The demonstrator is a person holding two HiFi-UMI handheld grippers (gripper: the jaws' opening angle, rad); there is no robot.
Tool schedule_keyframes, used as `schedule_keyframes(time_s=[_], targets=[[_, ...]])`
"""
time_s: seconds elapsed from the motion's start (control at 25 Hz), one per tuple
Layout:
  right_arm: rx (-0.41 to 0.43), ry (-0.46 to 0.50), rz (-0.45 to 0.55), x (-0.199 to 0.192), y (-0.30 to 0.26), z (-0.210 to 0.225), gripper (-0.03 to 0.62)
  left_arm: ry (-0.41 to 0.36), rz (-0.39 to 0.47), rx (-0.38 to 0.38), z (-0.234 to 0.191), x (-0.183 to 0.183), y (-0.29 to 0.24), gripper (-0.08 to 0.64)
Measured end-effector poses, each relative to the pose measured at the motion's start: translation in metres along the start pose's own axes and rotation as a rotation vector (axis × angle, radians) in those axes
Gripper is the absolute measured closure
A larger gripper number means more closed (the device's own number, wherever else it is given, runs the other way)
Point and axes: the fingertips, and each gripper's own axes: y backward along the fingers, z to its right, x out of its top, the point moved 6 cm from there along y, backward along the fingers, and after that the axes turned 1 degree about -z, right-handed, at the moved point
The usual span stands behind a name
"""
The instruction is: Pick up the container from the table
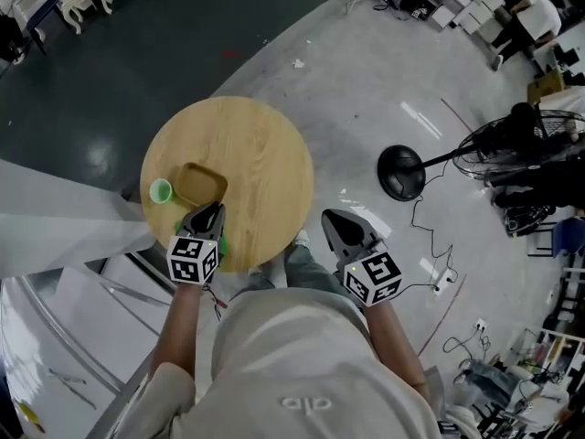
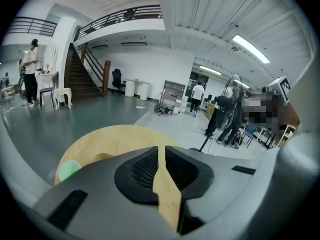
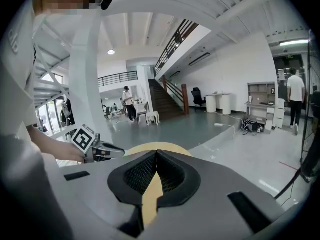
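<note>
The container, a shallow tan tray, lies on the left part of the round wooden surface, close to the near edge. A small green cup stands just beside it on its left. That cup is probably the thing to avoid knocking when you go in.

Your left gripper hangs over the near edge of the surface. Its tips point at the near side of the container and sit just short of it, not touching. Its jaws are parted by only a thin slit with nothing between them, which looks too narrow to take the container's wall, so you would need to spread them before closing in. The tilt down toward the tray suits a grab on its near rim.

Your right gripper is clenched and empty. It is off the surface on the right, over the floor and well apart from the container, and it seems to be kept clear so the left one can work.
</note>
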Motion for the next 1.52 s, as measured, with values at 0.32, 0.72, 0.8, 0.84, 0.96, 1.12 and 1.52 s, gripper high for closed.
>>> schedule_keyframes(time_s=[0.32,0.72,0.8,0.84,0.96,1.12,1.52], targets=[[-0.061,-0.022,-0.023,0.003,0.007,0.064,0.568,-0.080,-0.261,0.046,-0.028,-0.037,-0.079,0.419],[-0.163,-0.076,-0.048,-0.017,0.029,0.115,0.568,-0.112,-0.495,0.128,-0.052,-0.095,-0.153,0.359],[-0.180,-0.085,-0.050,-0.020,0.033,0.120,0.568,-0.123,-0.527,0.137,-0.055,-0.100,-0.161,0.359],[-0.188,-0.089,-0.051,-0.022,0.034,0.122,0.568,-0.126,-0.543,0.139,-0.056,-0.101,-0.164,0.359],[-0.206,-0.100,-0.057,-0.025,0.036,0.126,0.568,-0.137,-0.582,0.140,-0.059,-0.106,-0.171,0.400],[-0.217,-0.109,-0.061,-0.027,0.039,0.126,0.568,-0.155,-0.595,0.140,-0.053,-0.100,-0.173,0.515],[-0.199,-0.107,-0.034,-0.022,0.030,0.127,0.568,-0.174,-0.530,0.125,-0.035,-0.065,-0.172,0.528]])
